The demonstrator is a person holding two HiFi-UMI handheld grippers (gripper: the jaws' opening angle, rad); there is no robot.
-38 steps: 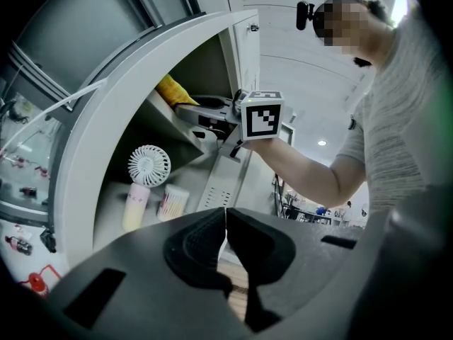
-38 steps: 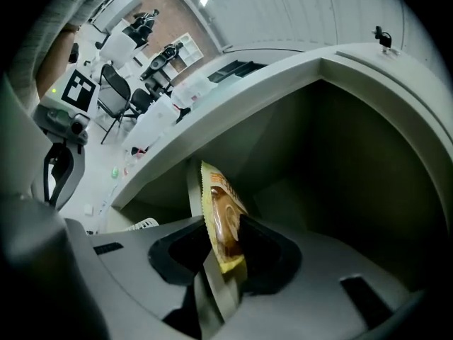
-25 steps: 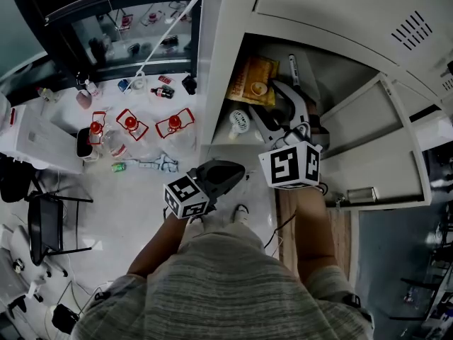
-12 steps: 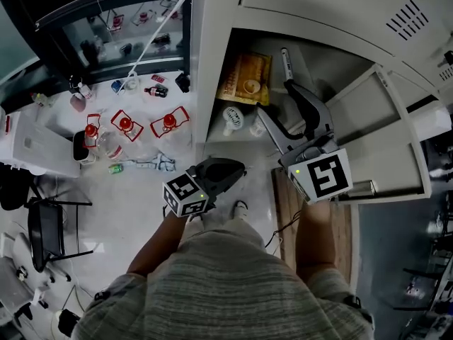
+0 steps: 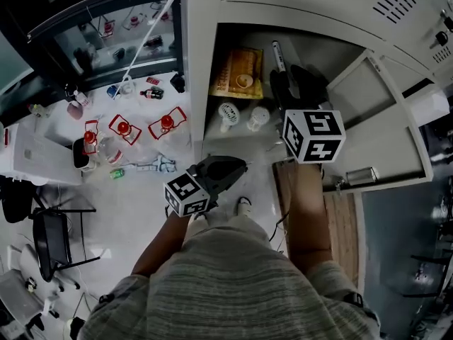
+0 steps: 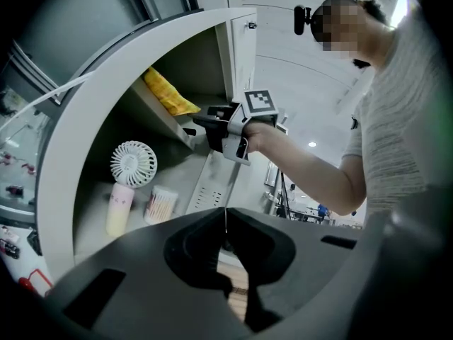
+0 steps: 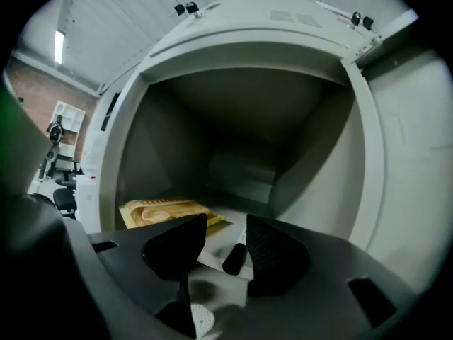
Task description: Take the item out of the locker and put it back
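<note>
Our right hand-held gripper (image 7: pixel 226 223), jaws apart but just now closing, frames the dark-capped white marker pen (image 7: pixel 233 258), which lies untouched inside the grey metal locker (image 7: pixel 315 161) beside a yellow packet (image 7: pixel 164 211); we should centre the pen before squeezing. Our left hand-held gripper (image 6: pixel 225 224) is closed and empty

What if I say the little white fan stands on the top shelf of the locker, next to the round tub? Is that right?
Not quite. The little white fan stands on the lower shelf, not the top one, next to the round tub. The left gripper view shows it.
</note>
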